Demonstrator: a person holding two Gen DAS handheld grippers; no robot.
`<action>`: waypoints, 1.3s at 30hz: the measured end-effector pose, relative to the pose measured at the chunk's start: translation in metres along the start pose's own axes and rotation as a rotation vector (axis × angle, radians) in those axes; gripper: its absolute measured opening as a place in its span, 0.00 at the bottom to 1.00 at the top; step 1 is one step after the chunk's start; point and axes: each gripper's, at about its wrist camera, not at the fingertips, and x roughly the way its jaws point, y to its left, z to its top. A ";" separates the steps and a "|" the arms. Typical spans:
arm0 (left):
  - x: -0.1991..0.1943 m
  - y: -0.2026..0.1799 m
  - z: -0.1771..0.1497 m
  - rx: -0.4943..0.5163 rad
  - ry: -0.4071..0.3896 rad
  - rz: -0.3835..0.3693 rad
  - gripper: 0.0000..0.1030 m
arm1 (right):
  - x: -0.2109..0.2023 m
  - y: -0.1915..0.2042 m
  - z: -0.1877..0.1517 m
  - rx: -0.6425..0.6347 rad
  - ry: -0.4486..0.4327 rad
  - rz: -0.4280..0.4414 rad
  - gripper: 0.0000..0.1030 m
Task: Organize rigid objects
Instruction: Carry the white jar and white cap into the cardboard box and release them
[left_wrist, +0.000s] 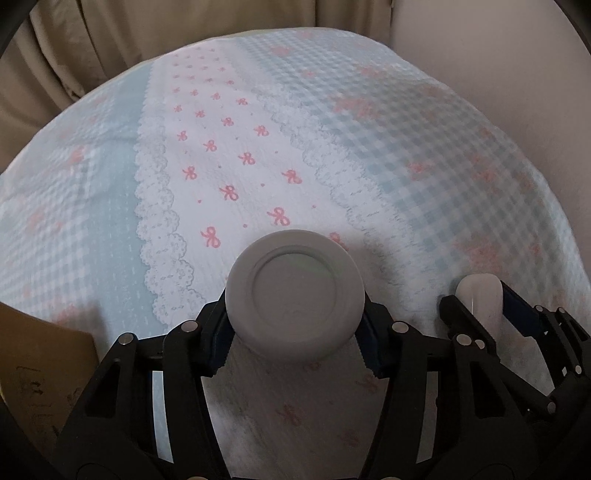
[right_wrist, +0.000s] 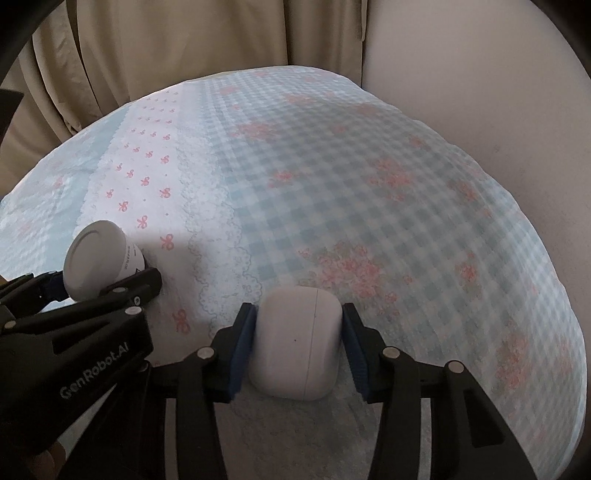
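My left gripper (left_wrist: 295, 325) is clamped on a round white jar (left_wrist: 294, 291): its blue pads press both sides below the wide lid, which has a raised outer ring and a flat sunken centre. From my right wrist view the jar (right_wrist: 98, 258) leans, showing small dark print on its side. It sits near me on the white band of the bedspread (left_wrist: 229, 166), the band with pink bows and lace edging.

My right gripper (right_wrist: 299, 343) grips a white earbud case (right_wrist: 295, 343), smooth with rounded corners, a thin seam and a tiny dot on its face. It lies just right of the jar, on the blue checked part. A beige curtain (right_wrist: 184, 55) hangs beyond the far edge.
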 end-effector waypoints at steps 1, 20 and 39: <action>-0.004 0.000 0.001 -0.003 -0.005 -0.002 0.51 | -0.004 -0.001 0.000 0.000 -0.004 0.003 0.41; -0.231 0.025 0.028 -0.162 -0.167 0.035 0.51 | -0.190 -0.014 0.076 -0.141 -0.145 0.167 0.40; -0.388 0.227 -0.088 -0.357 -0.143 0.224 0.51 | -0.337 0.152 0.069 -0.369 -0.131 0.528 0.40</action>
